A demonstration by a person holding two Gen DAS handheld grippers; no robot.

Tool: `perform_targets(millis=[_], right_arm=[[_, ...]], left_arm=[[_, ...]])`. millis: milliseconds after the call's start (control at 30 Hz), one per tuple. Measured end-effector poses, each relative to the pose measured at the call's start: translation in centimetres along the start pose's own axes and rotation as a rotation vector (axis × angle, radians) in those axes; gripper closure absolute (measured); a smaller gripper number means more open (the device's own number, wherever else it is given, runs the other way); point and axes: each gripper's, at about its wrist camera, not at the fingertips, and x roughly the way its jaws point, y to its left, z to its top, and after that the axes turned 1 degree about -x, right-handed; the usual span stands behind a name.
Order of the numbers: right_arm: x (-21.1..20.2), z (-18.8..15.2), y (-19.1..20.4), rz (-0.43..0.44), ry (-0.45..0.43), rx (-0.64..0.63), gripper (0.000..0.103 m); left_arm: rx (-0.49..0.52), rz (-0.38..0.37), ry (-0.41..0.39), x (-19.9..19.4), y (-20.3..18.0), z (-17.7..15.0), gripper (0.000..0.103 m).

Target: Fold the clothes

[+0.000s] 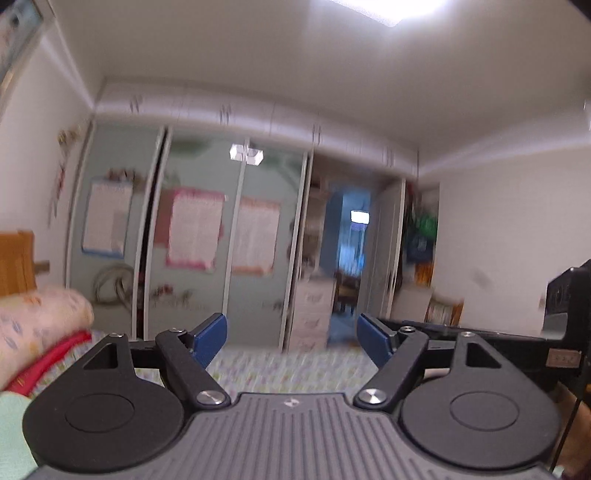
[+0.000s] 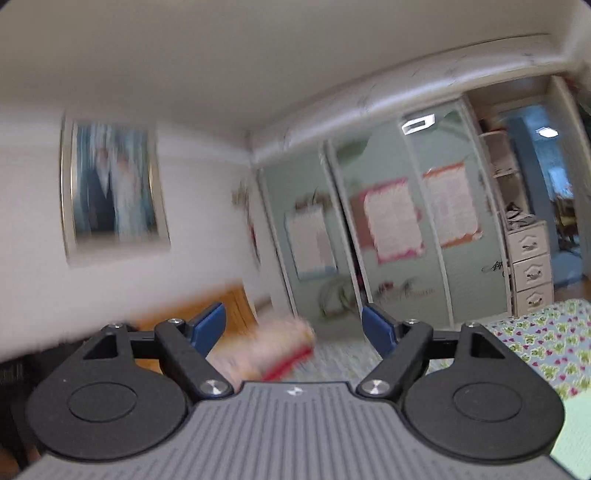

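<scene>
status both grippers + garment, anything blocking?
Left gripper jaws open, empty. Right gripper jaws open, empty. Both raised, aimed across the room; pale green cloth only at frame edges, ungrasped. Nothing between the jaws; views motion-blurred.

Blurred bedroom under a white ceiling [image 1: 295, 74], lit by a bright ceiling panel [image 1: 391, 7] overhead. Along the far wall, a wardrobe with pale green sliding doors [image 1: 199, 229] hung with paper posters [image 1: 194, 229], white top cupboards [image 1: 229, 109] above. To the right of the doors, open shelves and a white drawer unit [image 2: 532, 269], then a doorway [image 1: 349, 251] into a blue-lit room. On the white side wall, a framed portrait [image 2: 114, 184] above a wooden headboard [image 2: 221, 306]. In the foreground, a bed with a floral-print sheet [image 2: 546, 339] and a rolled pale quilt [image 1: 40, 317] near its head.
</scene>
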Motion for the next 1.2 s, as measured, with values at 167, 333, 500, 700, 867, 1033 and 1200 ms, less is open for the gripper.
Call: perform_targets(millis=[167,333,500,700,867,1033,1200], right_arm=[[10.8,-17.1,-7.2,-0.071,0.205,-0.064,0.028],[12.4,-32.3,-12.6,-0.17,0.429,-0.114,0.036],[12.8,-38.1,-12.3,-0.149,0.524,-0.193,0.041],[16.6,-41.6,-8.5,-0.032,0.575,-0.439,0.055],[19.6,-44.3,-5.8,0.053,0.616,-0.629,0.065],[20.7,-45.4,-5.2,0.049,0.674,-0.717,0.065],[20.3,-46.6,-4.3,0.07,0.697,-0.892,0.065]], left_arm=[[-0.014,0.021,0.199,11.3,7.7,-16.8,0.04],[-0.13,0.033,0.492,15.8,11.9,-29.9,0.05],[-0.27,0.114,0.615,16.0,15.3,-34.2,0.05],[-0.274,0.148,0.704,18.2,17.0,-36.2,0.05],[-0.303,0.132,0.731,18.2,17.4,-37.0,0.049],[-0.387,0.142,0.751,17.8,17.3,-38.2,0.048],[-0.396,0.138,0.768,18.3,17.5,-37.5,0.048]])
